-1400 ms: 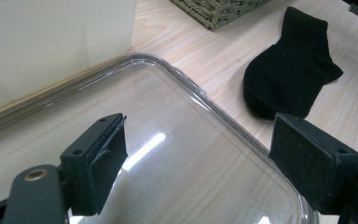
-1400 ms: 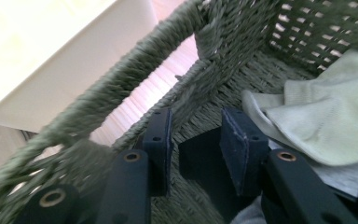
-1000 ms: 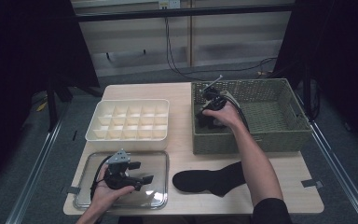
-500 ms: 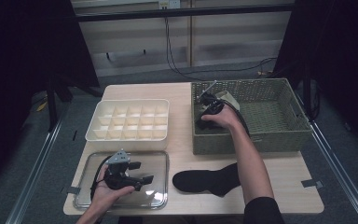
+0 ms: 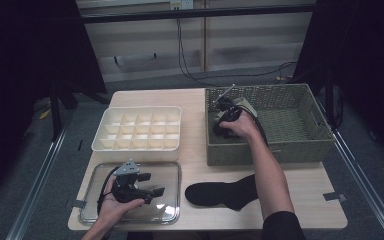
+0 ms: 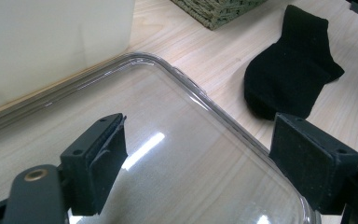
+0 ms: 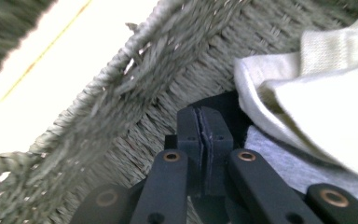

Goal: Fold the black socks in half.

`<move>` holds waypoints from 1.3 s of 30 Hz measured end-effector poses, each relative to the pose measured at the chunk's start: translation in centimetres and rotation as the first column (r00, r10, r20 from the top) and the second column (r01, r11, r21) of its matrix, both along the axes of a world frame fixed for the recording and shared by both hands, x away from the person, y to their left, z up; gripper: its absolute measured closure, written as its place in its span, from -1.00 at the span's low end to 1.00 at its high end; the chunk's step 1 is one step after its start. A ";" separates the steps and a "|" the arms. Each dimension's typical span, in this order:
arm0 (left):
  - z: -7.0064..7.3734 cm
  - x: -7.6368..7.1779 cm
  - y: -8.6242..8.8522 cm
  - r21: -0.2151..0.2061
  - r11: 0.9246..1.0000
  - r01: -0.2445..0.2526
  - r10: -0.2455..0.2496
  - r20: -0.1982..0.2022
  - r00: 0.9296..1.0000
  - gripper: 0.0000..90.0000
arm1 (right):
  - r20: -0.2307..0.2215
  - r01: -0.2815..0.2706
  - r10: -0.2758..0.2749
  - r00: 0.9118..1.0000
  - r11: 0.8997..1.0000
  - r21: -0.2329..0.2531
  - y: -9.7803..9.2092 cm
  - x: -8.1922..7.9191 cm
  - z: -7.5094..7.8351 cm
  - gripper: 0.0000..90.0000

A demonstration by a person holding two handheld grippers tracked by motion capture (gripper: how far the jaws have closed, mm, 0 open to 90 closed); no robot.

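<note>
Right gripper point(image 7: 204, 140) pressed closed on a thin fold of black fabric point(image 7: 223, 105) inside the woven basket point(image 5: 300, 135), cream cloth point(image 7: 326, 112) at two o'clock. Left gripper point(image 6: 200, 163) held wide open over the clear tray point(image 6: 205, 102); flat black sock point(image 6: 293, 79) at one o'clock.

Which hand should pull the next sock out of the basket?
Right. The right gripper is already inside the wicker basket, its jaws shut beside the pale cloth. The left gripper hovers open over the clear tray.

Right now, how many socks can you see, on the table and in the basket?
3 at least: a black sock lies on the table near the clear lid; a cream sock and a grey sock lie in the wicker basket. More may be hidden under them.
</note>
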State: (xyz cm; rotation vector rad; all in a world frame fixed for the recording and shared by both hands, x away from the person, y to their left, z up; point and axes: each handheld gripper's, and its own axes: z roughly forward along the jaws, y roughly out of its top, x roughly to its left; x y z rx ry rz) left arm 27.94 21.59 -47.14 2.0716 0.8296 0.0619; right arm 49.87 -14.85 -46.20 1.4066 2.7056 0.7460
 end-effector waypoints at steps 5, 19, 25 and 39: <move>0.0 0.0 0.1 0.006 1.000 0.000 0.000 0.001 1.000 -0.60 | 0.016 0.002 -0.003 1.000 0.999 0.034 -0.2 -0.1 0.4 0.95; 0.0 0.2 0.0 0.005 1.000 -0.006 0.006 -0.003 1.000 -0.60 | 0.081 0.056 -0.076 0.994 0.973 0.225 -2.5 -0.6 2.1 0.95; 0.0 0.2 0.0 0.006 1.000 -0.005 0.005 -0.004 1.000 -0.61 | 0.112 0.055 -0.089 0.990 0.960 0.275 -3.0 -1.0 2.9 0.95; -0.1 0.3 -0.1 0.009 1.000 -0.002 0.002 -0.001 1.000 -0.61 | 0.183 0.054 -0.132 0.974 0.924 0.378 -5.0 -2.5 4.9 0.95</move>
